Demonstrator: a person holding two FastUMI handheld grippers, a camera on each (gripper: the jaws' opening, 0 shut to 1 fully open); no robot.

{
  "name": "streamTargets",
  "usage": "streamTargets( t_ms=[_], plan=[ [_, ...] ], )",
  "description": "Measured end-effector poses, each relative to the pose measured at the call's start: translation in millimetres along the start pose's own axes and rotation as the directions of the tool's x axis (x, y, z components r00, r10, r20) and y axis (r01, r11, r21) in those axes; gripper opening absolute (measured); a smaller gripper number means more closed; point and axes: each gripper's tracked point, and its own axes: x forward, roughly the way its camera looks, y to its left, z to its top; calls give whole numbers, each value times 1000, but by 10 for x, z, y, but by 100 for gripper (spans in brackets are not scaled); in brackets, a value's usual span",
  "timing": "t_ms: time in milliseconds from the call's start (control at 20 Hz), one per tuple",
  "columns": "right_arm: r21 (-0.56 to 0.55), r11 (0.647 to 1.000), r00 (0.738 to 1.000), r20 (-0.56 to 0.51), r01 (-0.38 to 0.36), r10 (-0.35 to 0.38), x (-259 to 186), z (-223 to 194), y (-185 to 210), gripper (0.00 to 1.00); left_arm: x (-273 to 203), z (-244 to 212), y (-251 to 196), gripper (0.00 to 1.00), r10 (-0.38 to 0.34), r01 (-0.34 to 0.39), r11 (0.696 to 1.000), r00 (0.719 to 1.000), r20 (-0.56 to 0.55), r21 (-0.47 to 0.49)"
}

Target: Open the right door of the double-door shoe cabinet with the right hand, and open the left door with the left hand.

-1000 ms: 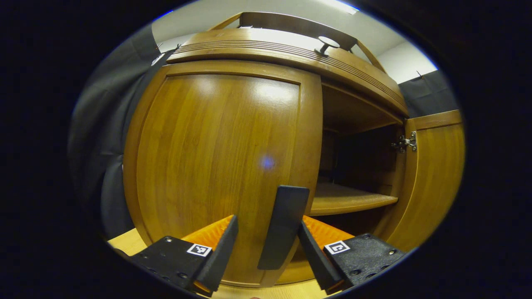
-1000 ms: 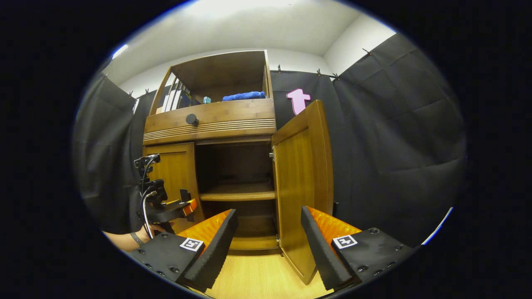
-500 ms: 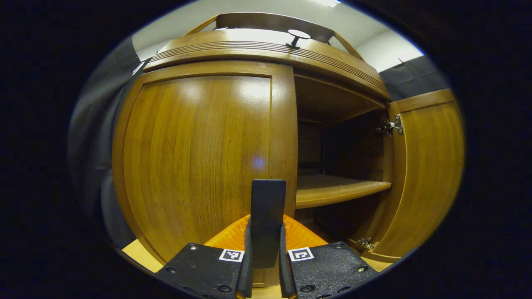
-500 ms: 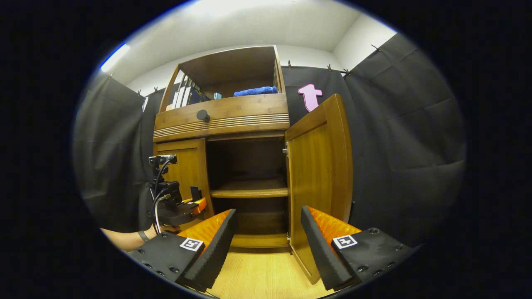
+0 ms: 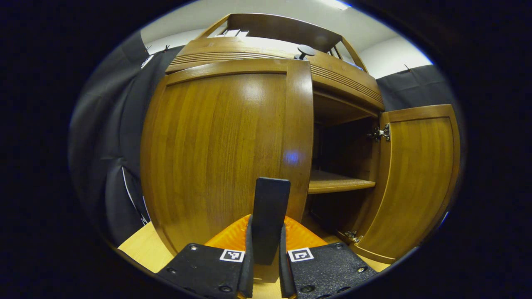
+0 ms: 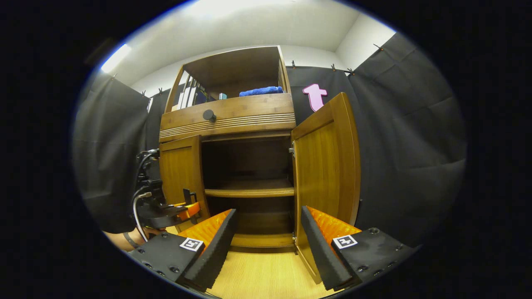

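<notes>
Claw on the left [image 5: 266, 265] is clamped on the black handle [image 5: 269, 220] of the left door [image 5: 224, 153], both pads pressing the flat bar that stands up between them; the same claw shows small at 8 o'clock in the right gripper view [image 6: 189, 207], right against that door's free edge. Gripping the handle low and square gives a firm hold for swinging the panel on its far hinges, so I judge the pull on this door is under way: its free edge stands slightly off the cabinet front, with a dark gap beside it at 3 o'clock.

Right claw [image 6: 266, 245] hangs open and empty, its fingers spread wide and well back from the shoe cabinet [image 6: 226, 118] above the wood floor [image 6: 257, 278]. That fits a finished share of the work, since the right door [image 6: 324, 166] is swung wide toward 2 o'clock, its hinge [image 5: 379, 133] bared. Between the doors the inner shelf [image 6: 249, 192] lies bare. Up at 12 o'clock, a round drawer knob [image 6: 209, 115] sits on the drawer front, with a blue cloth [image 6: 261, 90] on the open shelf above.
</notes>
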Motion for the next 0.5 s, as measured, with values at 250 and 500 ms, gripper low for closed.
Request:
streamTargets(
  t_ms=[250,500],
  plan=[
    [11,1000,1000,-20,0,0,44,-60,-41,94,-493,29,205,25,29,-30,999,1000,-2,-32],
    [14,1000,1000,-22,-18,18,147,-62,-20,98,-831,57,459,25,68,-69,996,997,-23,-54]
  ],
)
